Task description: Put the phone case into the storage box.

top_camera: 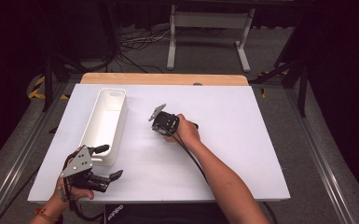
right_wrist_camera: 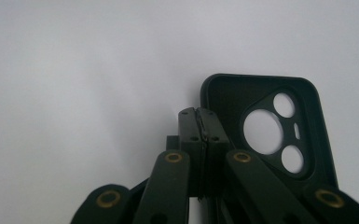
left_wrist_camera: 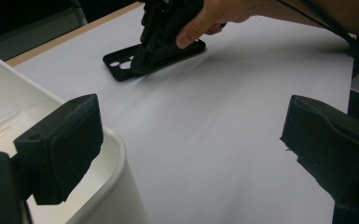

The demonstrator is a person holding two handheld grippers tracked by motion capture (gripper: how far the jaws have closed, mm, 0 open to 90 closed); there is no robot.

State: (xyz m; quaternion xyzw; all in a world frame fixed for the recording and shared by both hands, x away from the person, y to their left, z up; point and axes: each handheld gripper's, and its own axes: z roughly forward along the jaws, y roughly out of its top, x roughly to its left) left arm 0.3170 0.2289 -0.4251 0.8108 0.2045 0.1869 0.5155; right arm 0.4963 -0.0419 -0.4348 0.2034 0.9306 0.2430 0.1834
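Right gripper [right_wrist_camera: 200, 116]: jaws pressed fully together, clamped on the left side wall of a black phone case [right_wrist_camera: 270, 130]. The case lies on the worktop with its hollow side up, camera cut-outs at the far end; in the left gripper view it [left_wrist_camera: 121, 63] rests flat under that gripper, mid-worktop.

Left gripper [left_wrist_camera: 191, 140]: jaws spread wide, nothing between them, held at the near left corner of the worktop, one jaw over the near end of a white bin [top_camera: 105, 119].

White bin: long, narrow, round-cornered, standing lengthwise on the left part of the worktop, well apart from the case.

Worktop [top_camera: 224, 140]: plain white sheet, with a pale wooden edge [top_camera: 163, 78] along its far side.

Room: grey carpeted floor, loose black cables [top_camera: 130, 46], a white table frame [top_camera: 210, 28] beyond the worktop, dark stands at both sides, metal rails flanking the worktop.
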